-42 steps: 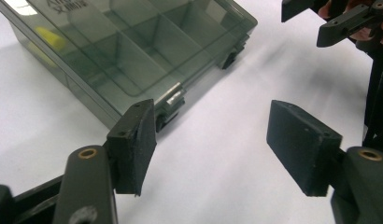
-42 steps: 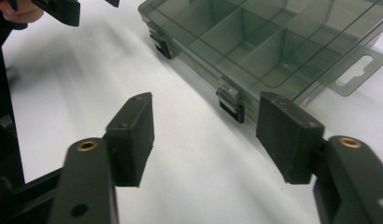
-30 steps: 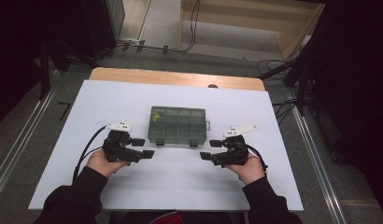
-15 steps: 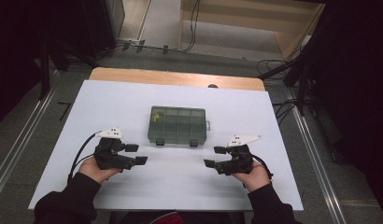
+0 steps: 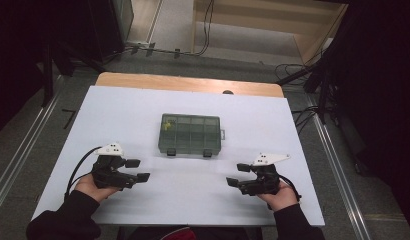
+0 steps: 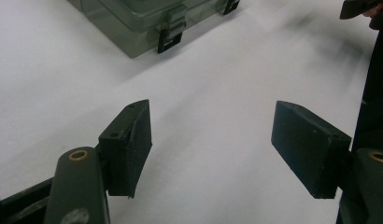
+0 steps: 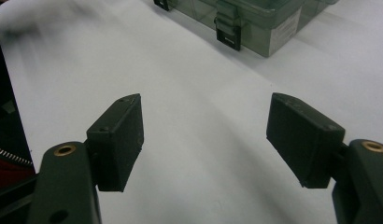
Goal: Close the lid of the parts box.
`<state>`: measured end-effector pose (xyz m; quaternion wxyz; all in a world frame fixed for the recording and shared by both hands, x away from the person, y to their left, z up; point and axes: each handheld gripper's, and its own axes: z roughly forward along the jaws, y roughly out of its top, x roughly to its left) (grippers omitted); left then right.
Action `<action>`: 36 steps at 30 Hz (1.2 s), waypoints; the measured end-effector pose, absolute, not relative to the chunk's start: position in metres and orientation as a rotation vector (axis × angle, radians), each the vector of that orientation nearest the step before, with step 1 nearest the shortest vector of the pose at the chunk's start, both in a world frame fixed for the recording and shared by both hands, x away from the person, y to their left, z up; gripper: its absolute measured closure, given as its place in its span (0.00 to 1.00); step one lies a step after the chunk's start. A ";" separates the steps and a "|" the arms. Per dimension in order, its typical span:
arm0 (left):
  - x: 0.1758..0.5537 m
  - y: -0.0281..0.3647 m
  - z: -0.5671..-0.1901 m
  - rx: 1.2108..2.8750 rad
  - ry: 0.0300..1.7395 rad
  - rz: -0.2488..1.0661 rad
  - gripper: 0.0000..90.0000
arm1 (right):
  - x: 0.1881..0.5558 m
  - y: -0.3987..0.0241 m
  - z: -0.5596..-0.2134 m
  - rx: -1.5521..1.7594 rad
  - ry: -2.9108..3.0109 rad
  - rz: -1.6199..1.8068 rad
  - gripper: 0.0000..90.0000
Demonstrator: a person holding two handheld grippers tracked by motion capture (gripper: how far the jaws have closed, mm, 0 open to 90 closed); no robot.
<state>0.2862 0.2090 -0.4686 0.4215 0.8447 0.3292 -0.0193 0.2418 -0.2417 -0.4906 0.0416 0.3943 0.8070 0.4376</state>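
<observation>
Box (image 5: 190,135): clear compartment case, mid-table, lid shut, two dark latches (image 5: 188,152) on near edge; small yellow item in far-left compartment. Sits on white table (image 5: 118,110), nothing else near.
Left gripper (image 5: 137,170): near-left of box, well apart, jaws wide, empty.
Right gripper (image 5: 238,175): near-right, well apart, jaws wide, empty.
Step judged: approach to box. Advice: come in level, one gripper per latch; steady box with one while other lifts latch, or light box may slide.
</observation>
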 end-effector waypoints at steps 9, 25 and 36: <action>0.276 0.214 -0.472 2.120 0.842 -0.079 0.32 | 0.237 -0.246 -0.494 1.216 2.468 1.338 0.29; 0.277 0.212 -0.475 2.145 0.832 -0.088 0.32 | 0.236 -0.247 -0.496 1.221 2.467 1.349 0.29; 0.276 0.212 -0.475 2.146 0.836 -0.090 0.32 | 0.235 -0.247 -0.496 1.224 2.467 1.355 0.29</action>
